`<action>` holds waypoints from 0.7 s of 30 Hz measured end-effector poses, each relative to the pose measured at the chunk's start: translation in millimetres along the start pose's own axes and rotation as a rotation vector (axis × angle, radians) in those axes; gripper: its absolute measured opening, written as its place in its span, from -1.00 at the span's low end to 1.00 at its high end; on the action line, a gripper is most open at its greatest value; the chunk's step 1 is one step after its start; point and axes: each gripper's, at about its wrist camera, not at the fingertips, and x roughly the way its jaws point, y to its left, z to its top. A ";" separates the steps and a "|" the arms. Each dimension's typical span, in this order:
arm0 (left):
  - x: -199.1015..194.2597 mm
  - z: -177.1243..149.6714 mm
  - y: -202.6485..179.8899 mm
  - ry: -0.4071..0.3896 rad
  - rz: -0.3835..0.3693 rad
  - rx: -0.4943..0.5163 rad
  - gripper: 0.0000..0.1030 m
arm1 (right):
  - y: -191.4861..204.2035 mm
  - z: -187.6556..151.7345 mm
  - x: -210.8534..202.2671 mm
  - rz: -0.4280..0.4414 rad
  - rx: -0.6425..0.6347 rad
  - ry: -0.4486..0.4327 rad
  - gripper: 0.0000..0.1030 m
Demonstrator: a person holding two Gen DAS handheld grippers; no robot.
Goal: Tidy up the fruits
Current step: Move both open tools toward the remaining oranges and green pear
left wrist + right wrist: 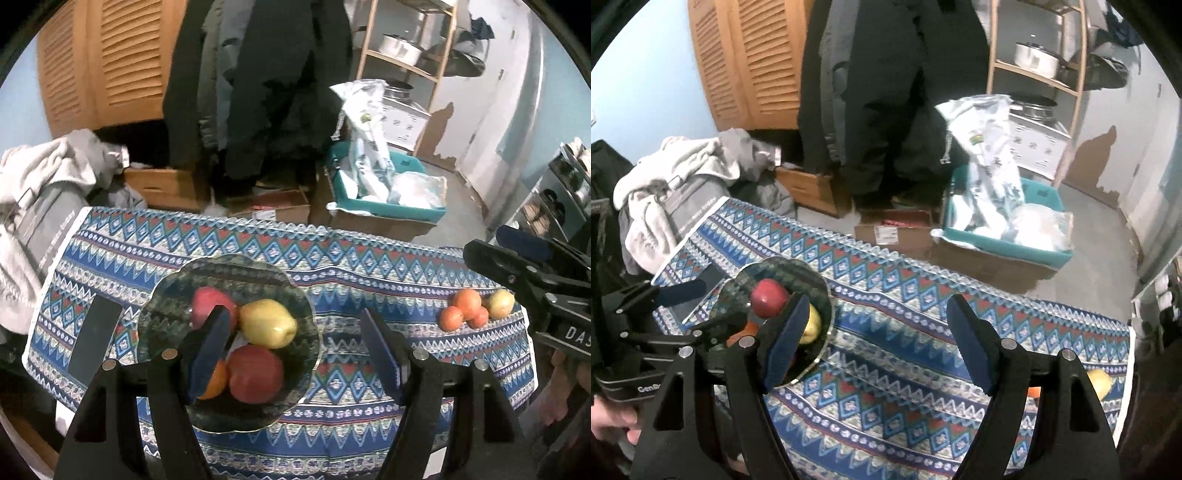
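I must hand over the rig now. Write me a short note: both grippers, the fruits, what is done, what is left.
Left gripper: open, empty, over the dark scalloped glass plate.
Right gripper: open, empty, over the patterned blue tablecloth.
Done: two red apples, a yellow pear and an orange fruit are on the plate.
Left: three small orange fruits and one yellow fruit, on the cloth near its right edge.

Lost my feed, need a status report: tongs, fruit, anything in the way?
Both tongs, left and right, open, empty. Four fruits in glass bowl; loose fruit cluster on cloth. Nothing in the way.
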 end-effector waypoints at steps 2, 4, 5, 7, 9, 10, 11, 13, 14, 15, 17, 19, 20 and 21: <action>-1.3 0.6 -9.4 -0.005 -0.004 0.020 0.52 | -7.5 -3.7 -3.7 -0.017 0.006 -0.003 0.50; -1.9 1.0 -18.3 -0.012 -0.004 0.041 0.53 | -14.9 -7.0 -6.7 -0.030 0.013 -0.006 0.51; -1.2 1.1 -24.8 -0.013 -0.006 0.056 0.53 | -19.8 -9.2 -7.9 -0.037 0.019 -0.006 0.51; 1.1 1.1 -33.8 -0.008 -0.010 0.072 0.53 | -29.2 -13.3 -8.6 -0.050 0.033 -0.002 0.51; 3.5 1.2 -43.9 0.001 -0.019 0.089 0.53 | -39.7 -18.3 -9.7 -0.060 0.053 0.002 0.51; 4.3 1.3 -48.3 0.002 -0.023 0.098 0.53 | -46.3 -20.9 -11.0 -0.066 0.064 0.004 0.51; 5.3 1.2 -54.6 0.003 -0.025 0.109 0.53 | -50.5 -22.5 -12.3 -0.071 0.070 0.004 0.51; 6.1 0.7 -62.7 0.004 -0.034 0.124 0.53 | -60.8 -26.1 -16.3 -0.083 0.084 0.003 0.51; 7.1 0.4 -67.5 0.008 -0.038 0.132 0.53 | -65.9 -27.8 -18.6 -0.089 0.090 0.002 0.51; 8.1 0.2 -72.9 0.016 -0.043 0.139 0.53 | -70.6 -29.6 -21.0 -0.094 0.097 0.001 0.51; 8.6 -0.7 -82.3 0.018 -0.059 0.158 0.53 | -81.4 -34.0 -26.0 -0.108 0.113 0.001 0.51; 9.5 -1.4 -93.6 0.018 -0.059 0.179 0.53 | -93.2 -39.1 -31.6 -0.124 0.132 0.000 0.51; 9.5 -1.8 -98.5 0.017 -0.065 0.190 0.53 | -97.8 -41.3 -33.5 -0.131 0.139 0.000 0.51; 9.9 -2.3 -104.1 0.016 -0.070 0.200 0.53 | -103.7 -44.2 -36.1 -0.141 0.148 -0.001 0.51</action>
